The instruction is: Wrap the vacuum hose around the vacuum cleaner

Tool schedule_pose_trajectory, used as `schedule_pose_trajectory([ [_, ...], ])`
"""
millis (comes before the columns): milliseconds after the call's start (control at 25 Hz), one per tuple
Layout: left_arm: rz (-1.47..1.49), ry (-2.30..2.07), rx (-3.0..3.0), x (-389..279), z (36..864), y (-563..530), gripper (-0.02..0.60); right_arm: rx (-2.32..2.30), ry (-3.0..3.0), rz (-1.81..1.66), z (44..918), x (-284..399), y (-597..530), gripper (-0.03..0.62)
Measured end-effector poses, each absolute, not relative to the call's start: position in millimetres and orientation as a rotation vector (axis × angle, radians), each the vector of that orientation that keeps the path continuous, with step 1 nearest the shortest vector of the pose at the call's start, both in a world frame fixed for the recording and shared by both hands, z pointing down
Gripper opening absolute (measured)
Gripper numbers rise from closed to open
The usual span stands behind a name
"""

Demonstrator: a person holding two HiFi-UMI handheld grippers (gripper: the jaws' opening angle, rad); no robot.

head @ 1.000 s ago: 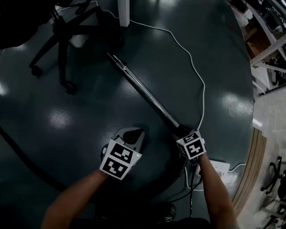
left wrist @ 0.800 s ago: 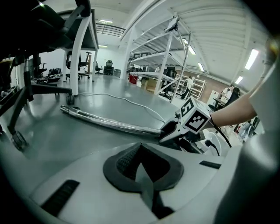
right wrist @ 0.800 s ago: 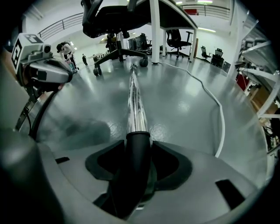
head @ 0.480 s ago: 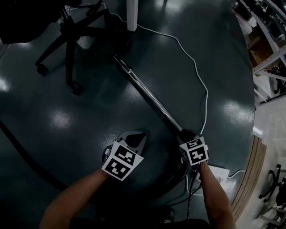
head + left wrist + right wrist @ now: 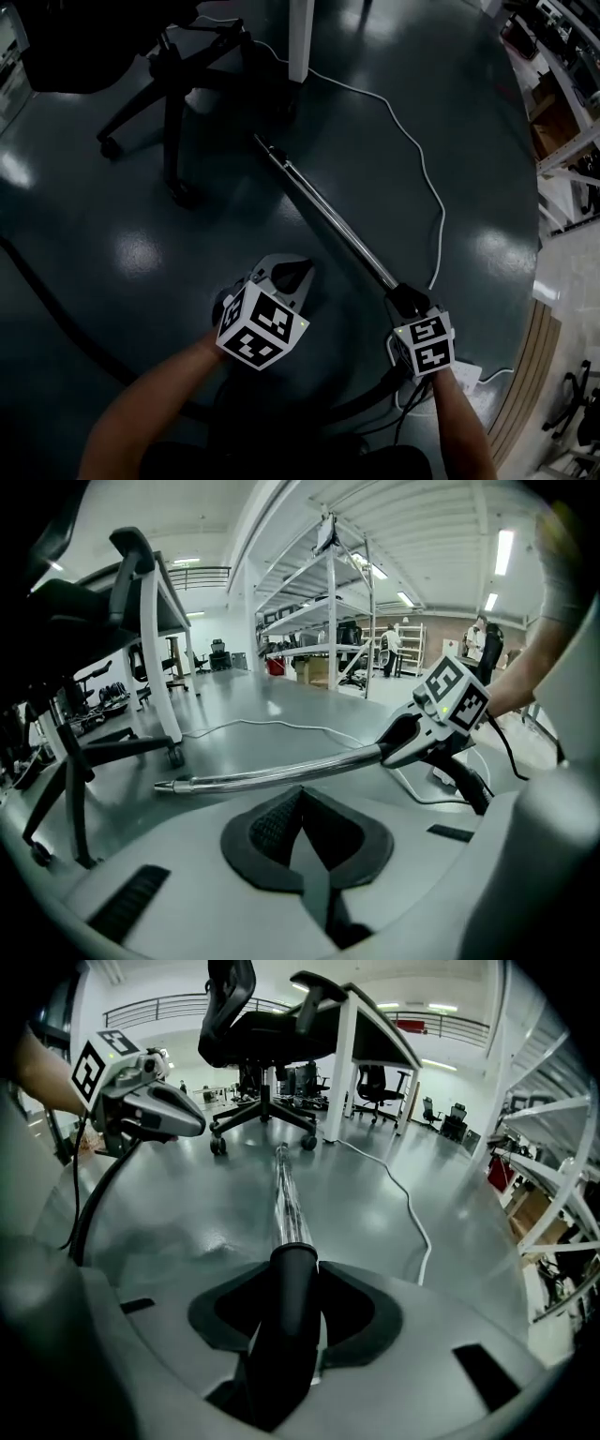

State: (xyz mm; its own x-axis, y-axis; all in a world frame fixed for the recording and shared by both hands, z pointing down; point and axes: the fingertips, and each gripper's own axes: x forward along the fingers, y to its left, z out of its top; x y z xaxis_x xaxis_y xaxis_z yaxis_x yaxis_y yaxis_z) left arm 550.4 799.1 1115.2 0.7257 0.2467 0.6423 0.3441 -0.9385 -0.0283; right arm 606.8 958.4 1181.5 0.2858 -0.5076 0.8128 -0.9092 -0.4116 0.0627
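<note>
The vacuum's chrome wand (image 5: 328,214) slants across the dark floor, its tip at the far end near the chair. My right gripper (image 5: 410,305) is shut on the wand's black handle (image 5: 295,1283); its jaws have just been closing onto it. The chrome tube (image 5: 286,1206) runs straight ahead from those jaws. My left gripper (image 5: 292,274) hovers left of the wand, shut with nothing in it (image 5: 302,829). The left gripper view has the wand (image 5: 281,772) crossing in front. A black hose (image 5: 56,303) curves over the floor at left. I cannot make out the vacuum's body.
An office chair's black star base (image 5: 173,122) and a white table leg (image 5: 300,37) stand at the top. A white cable (image 5: 427,178) snakes right of the wand to a power strip (image 5: 469,375). Shelving lines the right edge.
Both grippers have risen. The right one has lifted the wand's handle end off the floor, tip still down. The left gripper has rolled a little.
</note>
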Motion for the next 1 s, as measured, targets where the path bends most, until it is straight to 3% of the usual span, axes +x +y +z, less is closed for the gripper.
schedule_pose_trajectory([
  [360,-0.786,-0.486,-2.626,562.9,1067.5,782.9,0.022,1.981,-1.393,0.835,1113.5,582.6,936.8,0.155],
  [520,-0.773,-0.584,-2.483,562.8,1047.9,783.0,0.215,1.937,-1.462,0.752,1079.3,579.4,921.0,0.156],
  [600,-0.769,-0.592,-2.404,563.6,1036.8,775.7,0.263,1.912,-1.502,0.727,1062.6,576.5,912.8,0.155],
  [1000,-0.792,-0.818,-2.096,530.5,1012.4,766.7,0.279,1.689,-1.725,0.604,999.8,538.0,868.2,0.156],
])
